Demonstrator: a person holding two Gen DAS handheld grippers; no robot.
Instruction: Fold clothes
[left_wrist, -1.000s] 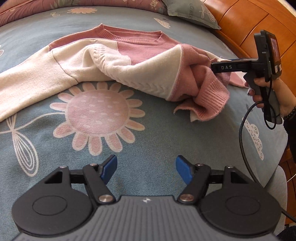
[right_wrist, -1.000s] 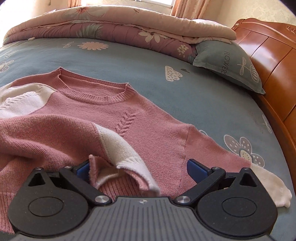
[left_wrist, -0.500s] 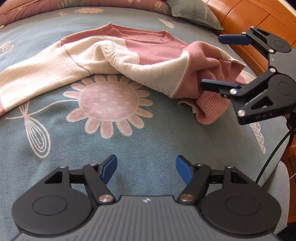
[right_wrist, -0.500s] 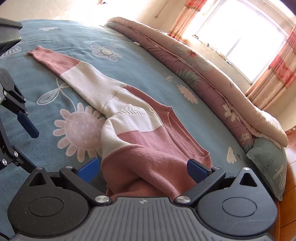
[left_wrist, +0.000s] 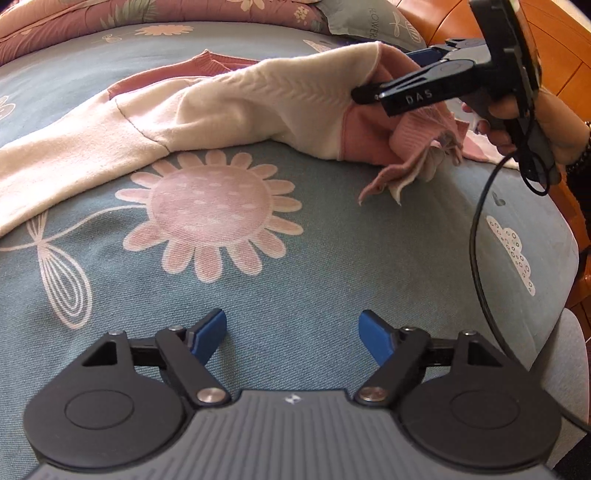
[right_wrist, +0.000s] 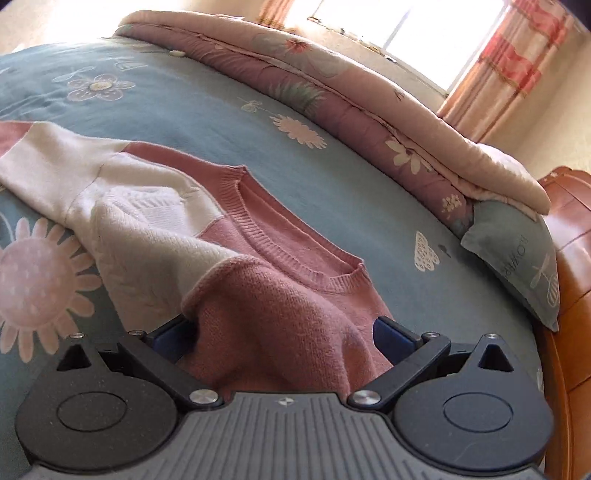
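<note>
A pink and cream knitted sweater (left_wrist: 258, 107) lies across the blue flowered bed sheet (left_wrist: 332, 258), collar toward the pillows. Its lower part is bunched and raised off the sheet at the right. My right gripper (left_wrist: 388, 75) carries that bunch: pink knit (right_wrist: 273, 317) fills the space between its wide jaws (right_wrist: 280, 332) and drapes over the lower finger. The blue pads stand far apart and do not squeeze it. My left gripper (left_wrist: 291, 332) hovers over the bare sheet near the front. Its jaws are opening and nothing is between them.
A hand (left_wrist: 546, 125) holds the right gripper, and its black cable (left_wrist: 476, 229) loops down over the bed's right edge. A folded quilt (right_wrist: 332, 96) and a grey pillow (right_wrist: 517, 254) lie along the far side. A wooden headboard (right_wrist: 569, 332) stands at the right.
The right gripper has rolled and risen, lifting the sweater's bunched lower part higher above the sheet. The left gripper stays in place, its blue pads a little further apart.
</note>
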